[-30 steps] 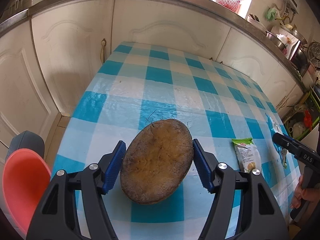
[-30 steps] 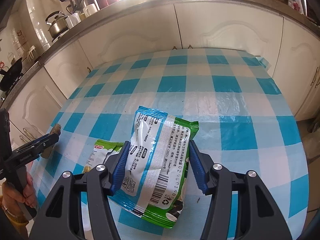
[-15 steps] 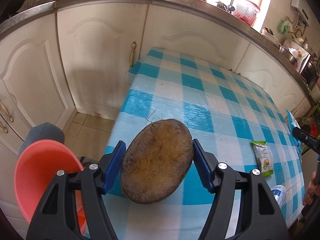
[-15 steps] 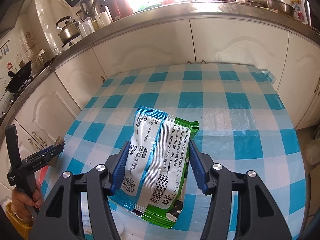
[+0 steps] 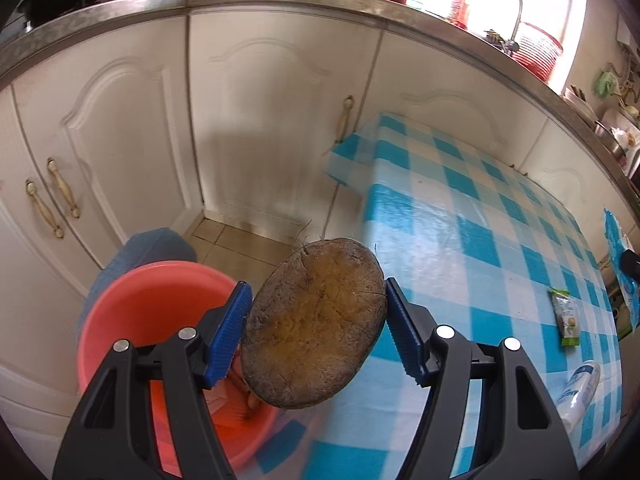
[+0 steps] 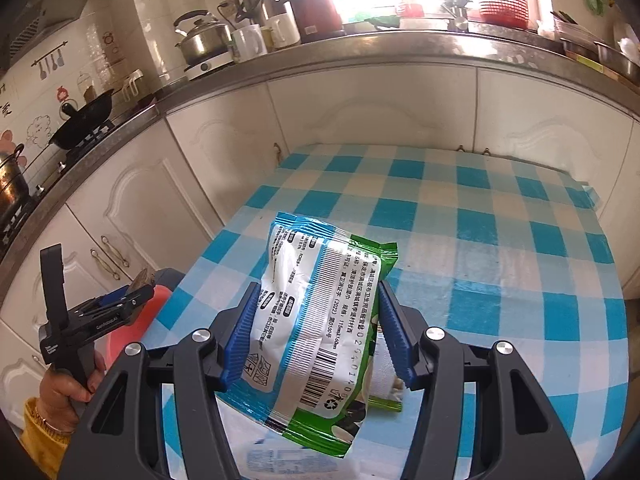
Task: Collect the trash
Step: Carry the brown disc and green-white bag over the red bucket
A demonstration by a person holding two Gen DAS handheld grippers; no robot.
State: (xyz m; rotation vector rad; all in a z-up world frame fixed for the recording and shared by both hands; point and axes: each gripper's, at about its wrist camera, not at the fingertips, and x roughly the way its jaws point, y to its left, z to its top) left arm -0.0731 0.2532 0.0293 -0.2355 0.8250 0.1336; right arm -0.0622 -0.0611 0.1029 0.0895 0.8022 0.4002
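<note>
Left wrist view: a kitchen corner with white cupboard doors under a steel-edged counter, and a bench point(image 5: 460, 216) covered in blue-and-white check cloth on the right. An orange-red bucket point(image 5: 160, 300) stands on the tiled floor just beside the bench's near corner. The left gripper point(image 5: 316, 328) has its fingers about half open and pressed on both sides of a brown husk-like disc point(image 5: 316, 320), flat face toward the camera. The disc is clear of the bench and hangs at the bucket's rim, not yet inside. Something pale lies in the bucket's bottom, but it is too blurred to identify. Left on the cloth, toward the far right: a small green packet point(image 5: 565, 316) and a white-and-blue bottle point(image 5: 580, 382) — both untouched.

Right wrist view: the same check-cloth bench below a counter crowded with kettle, pan and flasks. The right gripper point(image 6: 316, 332) has its fingers about half open and clamped on a white-and-green snack bag point(image 6: 320, 320), barcode side up, lifted off the cloth above the bench's near edge. The other tool shows at lower left over the red bucket.

Assessment: two pieces are in hand and neither is deposited. By my reading the collection is midway — two drops pending, then at least the packet and bottle to fetch.
</note>
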